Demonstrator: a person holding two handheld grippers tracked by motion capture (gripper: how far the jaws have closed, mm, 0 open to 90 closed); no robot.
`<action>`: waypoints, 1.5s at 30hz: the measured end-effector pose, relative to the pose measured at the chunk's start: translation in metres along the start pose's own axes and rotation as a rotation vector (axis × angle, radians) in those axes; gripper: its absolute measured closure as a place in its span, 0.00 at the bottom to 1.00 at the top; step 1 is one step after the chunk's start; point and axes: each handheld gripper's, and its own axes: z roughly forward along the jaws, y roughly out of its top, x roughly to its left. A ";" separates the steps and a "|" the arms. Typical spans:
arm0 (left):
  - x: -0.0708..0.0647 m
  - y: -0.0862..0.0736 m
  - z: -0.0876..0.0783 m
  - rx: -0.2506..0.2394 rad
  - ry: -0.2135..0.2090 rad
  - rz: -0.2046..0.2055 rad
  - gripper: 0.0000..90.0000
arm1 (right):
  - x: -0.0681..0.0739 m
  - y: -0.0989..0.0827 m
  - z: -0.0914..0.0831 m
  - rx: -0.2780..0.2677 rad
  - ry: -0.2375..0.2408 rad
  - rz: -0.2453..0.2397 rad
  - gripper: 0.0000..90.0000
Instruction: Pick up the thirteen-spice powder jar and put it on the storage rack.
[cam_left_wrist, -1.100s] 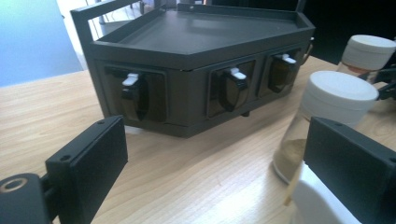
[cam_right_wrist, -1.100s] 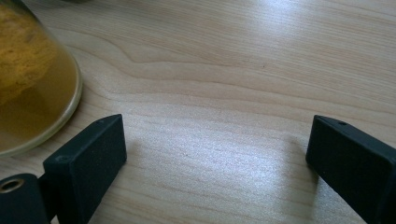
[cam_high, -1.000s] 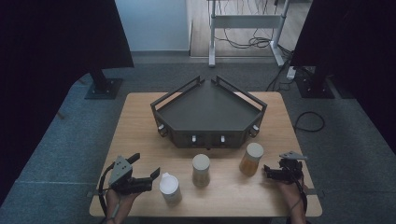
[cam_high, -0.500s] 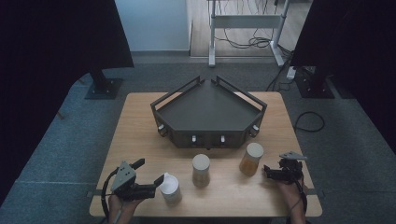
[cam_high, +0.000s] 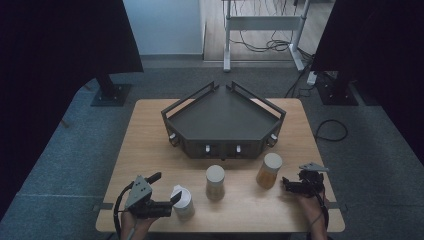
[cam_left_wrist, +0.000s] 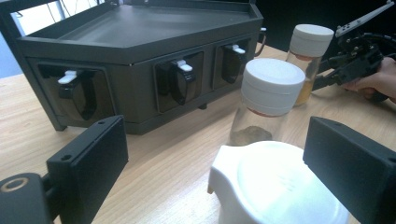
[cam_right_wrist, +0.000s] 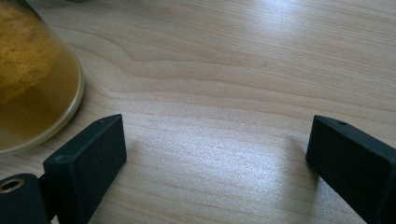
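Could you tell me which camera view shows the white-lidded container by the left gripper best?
The high view: the white container stands whole on the table, at the left gripper. The left gripper view gives its lid close up, cropped; the right gripper view looks at bare wood and an amber jar.

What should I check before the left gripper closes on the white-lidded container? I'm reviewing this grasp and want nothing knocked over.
1. Left gripper jaws spread wide: ok.
2. White-lidded container sits between the jaws: ok; it lies toward the right jaw, and a clear gap shows at the left jaw.
3. Pads pressing on it: cannot tell on the right side, not on the left.
4. Middle jar stands upright, apart from the container: ok.
5. Right gripper open over bare table, beside the orange-filled jar, not gripping it: ok.
6. Dark tray behind the jars, out of the way: ok.
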 end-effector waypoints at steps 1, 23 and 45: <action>-0.001 0.000 0.000 0.000 -0.002 0.001 0.07 | 0.000 0.000 0.000 0.000 0.000 0.000 0.05; -0.007 0.002 0.012 0.042 -0.065 0.021 0.07 | 0.000 0.000 0.000 0.000 0.000 0.000 0.05; -0.002 -0.003 0.023 0.091 -0.103 0.033 0.07 | 0.000 0.000 0.000 0.000 0.002 -0.001 0.05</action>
